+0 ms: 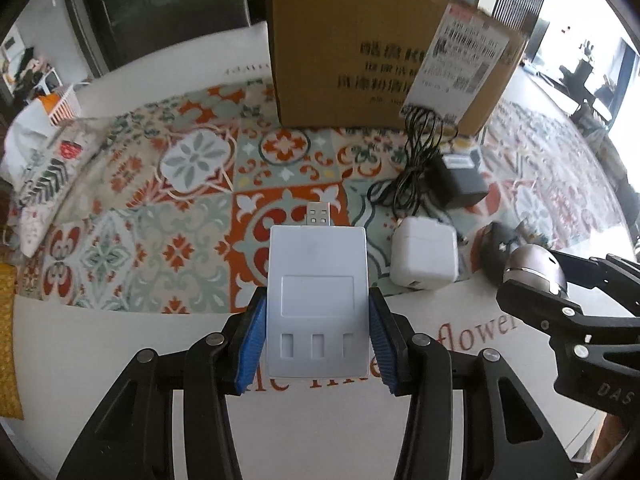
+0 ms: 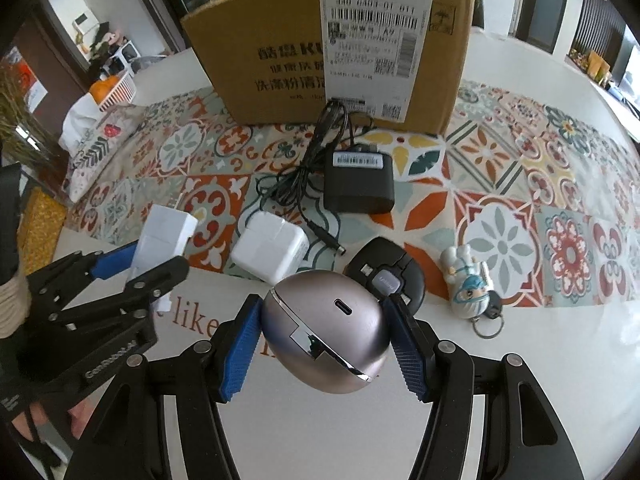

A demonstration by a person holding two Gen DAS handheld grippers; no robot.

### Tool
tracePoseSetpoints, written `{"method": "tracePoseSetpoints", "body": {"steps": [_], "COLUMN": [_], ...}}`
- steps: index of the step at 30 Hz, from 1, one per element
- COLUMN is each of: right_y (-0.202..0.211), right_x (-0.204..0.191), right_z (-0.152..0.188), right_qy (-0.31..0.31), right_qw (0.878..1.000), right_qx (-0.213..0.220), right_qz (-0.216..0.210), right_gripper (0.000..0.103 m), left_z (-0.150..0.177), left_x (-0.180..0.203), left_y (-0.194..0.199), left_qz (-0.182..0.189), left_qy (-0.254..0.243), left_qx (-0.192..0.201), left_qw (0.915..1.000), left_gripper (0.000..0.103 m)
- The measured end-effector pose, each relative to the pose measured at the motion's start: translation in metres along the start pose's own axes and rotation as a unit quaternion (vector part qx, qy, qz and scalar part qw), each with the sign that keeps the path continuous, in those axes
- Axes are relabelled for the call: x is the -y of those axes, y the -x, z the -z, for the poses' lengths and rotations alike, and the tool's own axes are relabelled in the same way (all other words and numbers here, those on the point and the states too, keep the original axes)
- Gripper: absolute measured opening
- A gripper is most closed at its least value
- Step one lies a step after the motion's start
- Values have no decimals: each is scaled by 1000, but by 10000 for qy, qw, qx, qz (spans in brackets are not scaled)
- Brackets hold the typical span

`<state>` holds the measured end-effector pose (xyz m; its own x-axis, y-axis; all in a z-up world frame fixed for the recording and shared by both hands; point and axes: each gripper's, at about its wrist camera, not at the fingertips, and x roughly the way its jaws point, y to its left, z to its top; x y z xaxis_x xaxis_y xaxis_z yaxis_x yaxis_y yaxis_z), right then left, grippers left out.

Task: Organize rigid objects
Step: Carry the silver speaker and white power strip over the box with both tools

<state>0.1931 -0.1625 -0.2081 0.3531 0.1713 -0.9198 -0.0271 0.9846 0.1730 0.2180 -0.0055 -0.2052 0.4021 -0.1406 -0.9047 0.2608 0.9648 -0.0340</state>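
Note:
My left gripper (image 1: pixel 318 312) is shut on a flat white USB hub (image 1: pixel 317 292), its plug pointing away, held above the table. It shows in the right wrist view (image 2: pixel 164 236) at the left. My right gripper (image 2: pixel 324 328) is shut on a rounded grey-mauve earbud case (image 2: pixel 326 330), also seen in the left wrist view (image 1: pixel 534 266). A cardboard box (image 2: pixel 332 48) stands upright at the back. On the patterned mat lie a white charger cube (image 2: pixel 270 250), a black power adapter (image 2: pixel 358 186) with cord, a black mouse (image 2: pixel 386 274) and a small figurine keychain (image 2: pixel 468 282).
A floral cloth pouch (image 2: pixel 96 152) lies at the mat's left edge. A white basket (image 2: pixel 116 90) with orange items sits far left. The white table edge with red lettering (image 1: pixel 476 334) runs below the grippers.

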Motion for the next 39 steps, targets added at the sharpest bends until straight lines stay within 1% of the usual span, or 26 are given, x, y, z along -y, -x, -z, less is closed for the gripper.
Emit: {"method": "tracePoseSetpoints", "body": {"steps": [8,13,19,26,34,39], "right_y": [37,63,97,124,146,155], "right_x": [-2,-5,-8,-7,-5,-3], "right_z": [-7,-17,-30,-47,-72,-92], "right_qy": [161,230,349,426,448,472], "right_qw": [9990,9969,9922,9859,9786,9744], "right_qx": [415,751,1200,1619,2010,2196], "right_qz": [-30,-51,-14,-37,1,62], "right_gripper": [62,62,62,62,62,62], "left_z": [-8,-17,-31,-51,-84,-107], "left_x": [3,6,12,16,17,19], "left_y": [42,68,99,129,148,150], "left_qz": [4,24,-60,-81,-140,-150], "left_qy": [133,230,190,110,-4,-48], "left_qx": [376,636,1037,1483,1874,1991], "left_qw": [9992,9977,9944,9889,9822,9799], "left_gripper": [47,47,47,47,47,47]}}
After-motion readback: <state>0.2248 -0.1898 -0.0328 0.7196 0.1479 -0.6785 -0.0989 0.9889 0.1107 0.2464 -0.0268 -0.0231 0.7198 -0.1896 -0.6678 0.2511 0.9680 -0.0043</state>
